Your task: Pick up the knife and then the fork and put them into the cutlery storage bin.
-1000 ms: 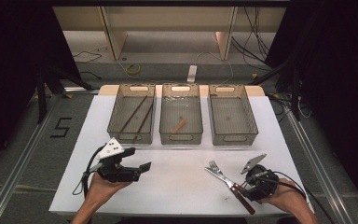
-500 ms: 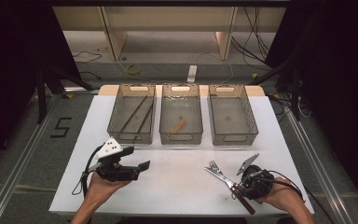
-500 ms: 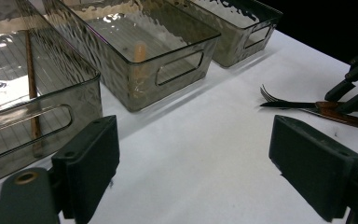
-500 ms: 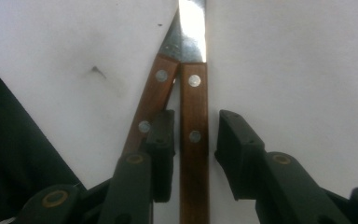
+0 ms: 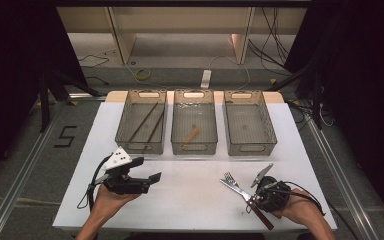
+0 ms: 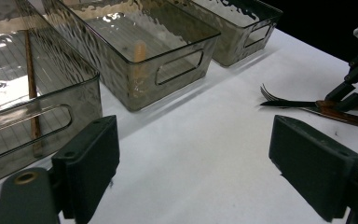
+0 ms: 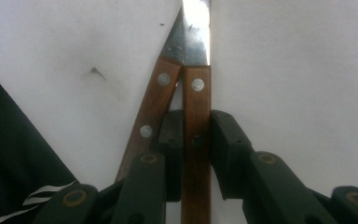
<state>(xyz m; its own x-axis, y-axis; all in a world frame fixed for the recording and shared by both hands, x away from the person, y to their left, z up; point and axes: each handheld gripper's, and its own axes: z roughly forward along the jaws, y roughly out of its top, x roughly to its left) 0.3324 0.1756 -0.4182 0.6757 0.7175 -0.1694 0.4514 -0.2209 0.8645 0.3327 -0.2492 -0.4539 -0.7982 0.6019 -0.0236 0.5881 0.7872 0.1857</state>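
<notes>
Gripping one wooden handle [image 7: 196, 140] near the table's [image 5: 190, 200] front edge, your right tongs [image 7: 196, 140] are clamped; your left tongs [image 6: 205, 168] gape wide, holding nothing.

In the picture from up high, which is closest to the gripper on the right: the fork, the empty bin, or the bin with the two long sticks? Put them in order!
Measured from the right gripper in the high view:
1. The fork, on the table right beside it, on its left.
2. The empty bin, the right-hand one of the row, farther back.
3. The bin with the two sticks, the left-hand one, farthest across the table.
</notes>
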